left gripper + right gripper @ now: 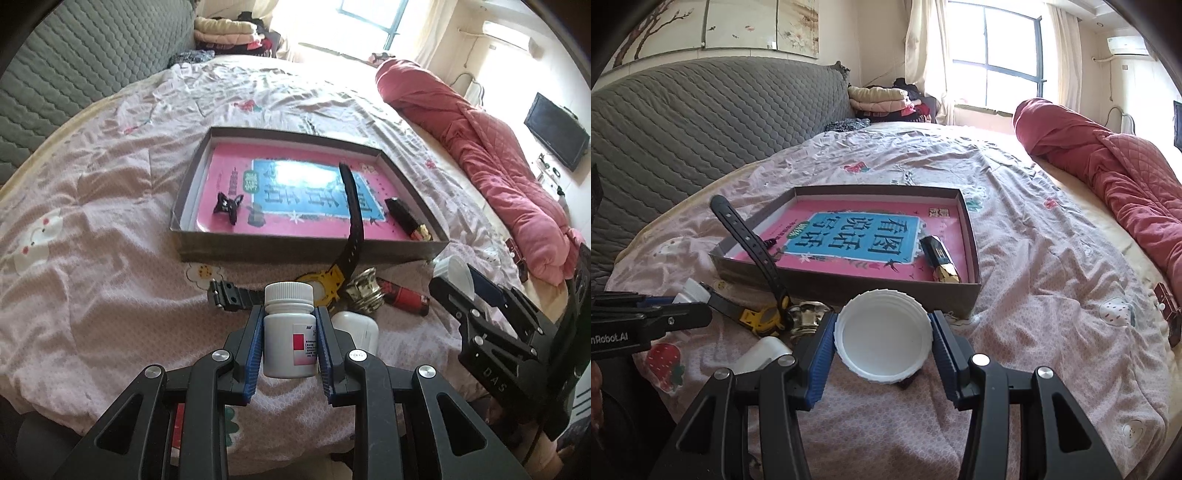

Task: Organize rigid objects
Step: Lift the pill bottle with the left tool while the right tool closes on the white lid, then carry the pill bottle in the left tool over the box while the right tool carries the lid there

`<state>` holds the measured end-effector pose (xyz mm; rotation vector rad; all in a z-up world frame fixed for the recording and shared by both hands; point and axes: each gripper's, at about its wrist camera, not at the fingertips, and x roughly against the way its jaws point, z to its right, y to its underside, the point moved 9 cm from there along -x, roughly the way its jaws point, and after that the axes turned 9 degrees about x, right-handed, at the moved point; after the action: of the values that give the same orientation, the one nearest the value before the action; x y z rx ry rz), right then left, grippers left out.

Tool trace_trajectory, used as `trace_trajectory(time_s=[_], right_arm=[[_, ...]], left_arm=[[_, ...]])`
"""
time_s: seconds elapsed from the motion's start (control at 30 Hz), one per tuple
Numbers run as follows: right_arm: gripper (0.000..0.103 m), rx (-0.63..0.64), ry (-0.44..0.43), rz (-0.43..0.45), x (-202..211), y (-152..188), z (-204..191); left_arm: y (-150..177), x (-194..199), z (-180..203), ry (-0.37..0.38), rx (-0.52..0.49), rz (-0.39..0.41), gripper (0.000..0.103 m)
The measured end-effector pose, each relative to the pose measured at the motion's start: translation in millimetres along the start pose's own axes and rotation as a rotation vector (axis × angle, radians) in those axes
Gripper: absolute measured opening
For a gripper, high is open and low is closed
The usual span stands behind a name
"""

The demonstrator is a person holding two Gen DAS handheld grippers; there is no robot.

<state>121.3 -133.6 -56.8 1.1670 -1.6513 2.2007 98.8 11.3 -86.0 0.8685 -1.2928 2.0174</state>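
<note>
- Left tongs (289,341): clenched on a white plastic pill bottle with a ribbed screw cap and a red-patched label (289,332); the bottle stood upright between the blue pads, its long axis vertical, lifted clear of the bed.
- Right tongs (882,338): clenched on a round white plastic lid with a ribbed rim (882,336), gripped edge to edge, its hollow side turned toward the camera.
- Shallow grey cardboard box lined with a pink and blue printed sheet (314,253): lay on the pink patterned bedspread (110,206), straight ahead of both tongs, its near wall facing them. Inside it: a small black star-shaped clip (227,206) toward the left, a black and gold lipstick tube (406,218) by the right wall.
- Yellow-cased wristwatch with black strap (325,284): between the tongs and the near wall, one strap end leaning up over that wall.
- Judgement: the left tongs were nearer the box's left half, the right tongs nearer its right corner; each load looked to need a forward carry over the near wall and the watch.
</note>
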Motion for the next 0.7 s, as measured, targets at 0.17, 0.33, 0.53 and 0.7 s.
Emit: trace_trajectory(time_s=[0.17,0.33,0.53,0.7], right_arm=[[0.050,0.010,0.009,0.018,9.3,-4.4,-3.1],[0.050,0.005,0.019,0.030,15.5,-7.3,-1.7],[0.050,-0.007,0.028,0.053,21.4,-12.3,1.6],[0.050,-0.010,0.033,0.071,27.5,-17.8,0.6]], left_arm=[[-6.6,7.8,-5.1,0.007,0.018,0.020,0.027],[-11.1,13.9,-6.5,0.002,0.012,0.039,0.027],[-16.6,20.9,-5.9,-0.009,-0.004,0.069,0.027],[-21.2,24.4,-7.7,-0.009,0.004,0.080,0.027]])
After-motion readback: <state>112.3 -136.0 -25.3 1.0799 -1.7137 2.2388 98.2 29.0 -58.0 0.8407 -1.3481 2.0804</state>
